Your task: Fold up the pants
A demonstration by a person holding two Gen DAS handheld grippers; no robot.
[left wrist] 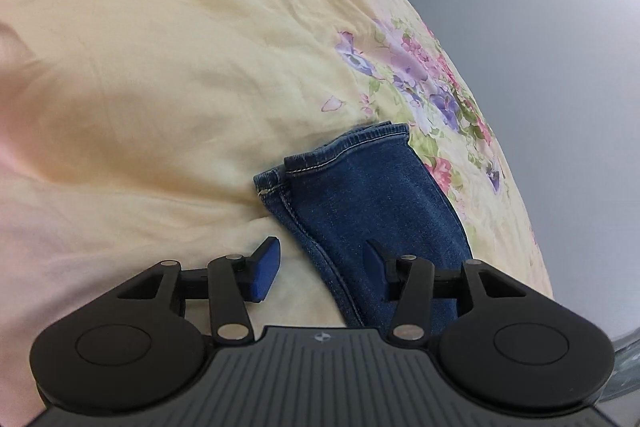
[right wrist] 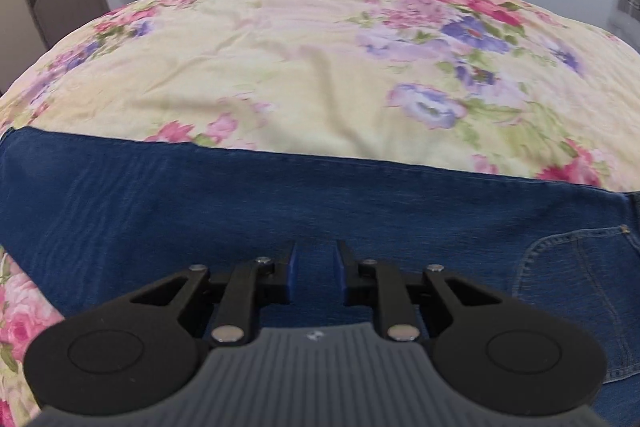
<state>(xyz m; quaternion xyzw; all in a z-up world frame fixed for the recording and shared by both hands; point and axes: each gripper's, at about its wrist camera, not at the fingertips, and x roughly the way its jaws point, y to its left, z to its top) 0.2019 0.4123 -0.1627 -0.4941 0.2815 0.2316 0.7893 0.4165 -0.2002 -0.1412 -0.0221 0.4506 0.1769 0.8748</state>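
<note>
1. We work over a bed [right wrist: 280,67] with a pale yellow, flowered cover; a plain grey wall rises behind it and a door shows at the far left of the right wrist view.
2. The pants [right wrist: 280,203], blue denim, lie flat on the bed under and just ahead of both tongs.
3. In the left wrist view the leg end [left wrist: 360,187] runs forward from between the jaws, with two hems [left wrist: 340,155] stacked one over the other at its far edge, so we judge the legs are already laid together lengthwise.
4. Our left tongs [left wrist: 320,267] stand wide: one pad hangs over bare cover to the left of the cloth, the other over the denim, and nothing is pinched.
5. Our right tongs [right wrist: 314,271] stand narrow with a clear gap; no cloth is caught between the pads, which hang just above the denim.
6. A back pocket [right wrist: 576,279] lies to the right of the right tongs, so the seat end is on that side.
7. What is left, as we judge it: lifting the hem end and carrying it over toward the seat, then perhaps one more fold.
</note>
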